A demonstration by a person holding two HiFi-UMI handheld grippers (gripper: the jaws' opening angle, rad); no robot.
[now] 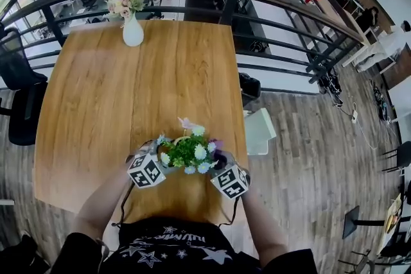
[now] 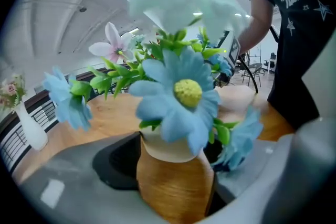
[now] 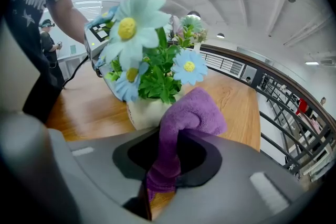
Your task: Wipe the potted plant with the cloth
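The potted plant (image 1: 189, 151), blue and white flowers over green leaves in a tan pot with a pale rim (image 2: 176, 176), stands near the front edge of the wooden table (image 1: 128, 86). My left gripper (image 1: 157, 160) is at its left side, and the pot's body fills the gap between the jaws (image 2: 176, 168), touching both. My right gripper (image 1: 218, 165) is at the plant's right, shut on a purple cloth (image 3: 181, 128). The cloth's folded top bulges past the jaws and rests against the pot (image 3: 144, 110) just under the leaves. A bit of the purple cloth (image 1: 217, 145) shows beside the flowers.
A white vase of pink flowers (image 1: 133, 29) stands at the table's far edge. Behind it runs a dark metal railing (image 1: 257, 16) over a drop to a lower floor. A black chair (image 1: 19, 93) sits left of the table, and a white seat (image 1: 260, 131) to the right.
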